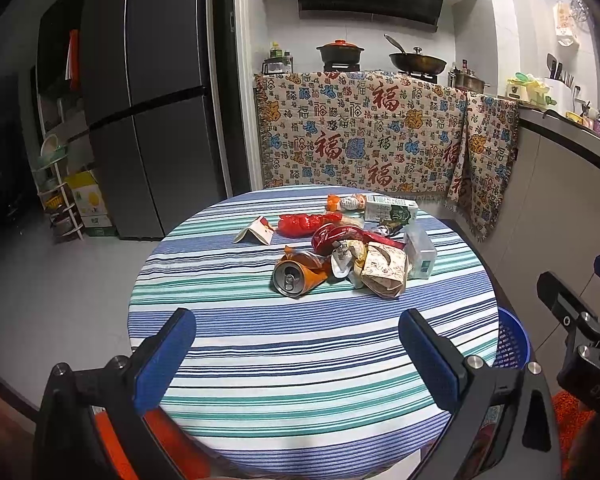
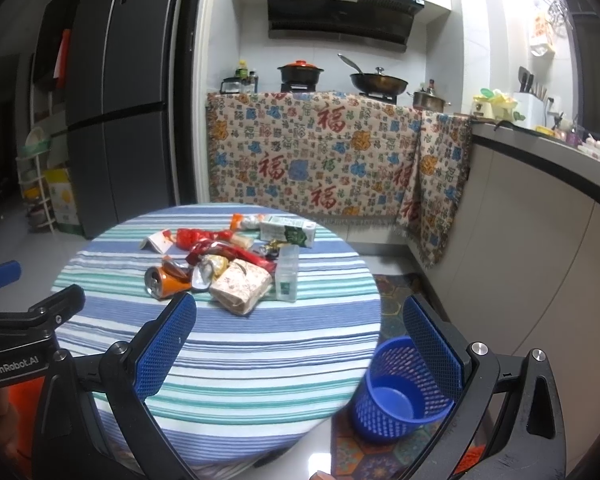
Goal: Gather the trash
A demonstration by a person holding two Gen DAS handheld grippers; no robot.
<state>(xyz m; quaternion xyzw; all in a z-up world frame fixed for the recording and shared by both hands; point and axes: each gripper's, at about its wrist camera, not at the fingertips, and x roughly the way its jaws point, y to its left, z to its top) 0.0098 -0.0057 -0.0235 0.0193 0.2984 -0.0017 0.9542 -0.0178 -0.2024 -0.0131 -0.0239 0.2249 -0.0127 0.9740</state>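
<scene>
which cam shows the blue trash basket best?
Right wrist. The blue trash basket shows almost whole there: open top, mesh wall, bare bottom, standing on the floor beside the round table, with one side behind the right gripper's fingers. The left wrist view shows only a sliver of mesh past the table edge.

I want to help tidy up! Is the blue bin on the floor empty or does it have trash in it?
Empty. The right wrist view looks down into the blue bin and shows only its bare blue bottom. All the trash is on the striped table.
</scene>
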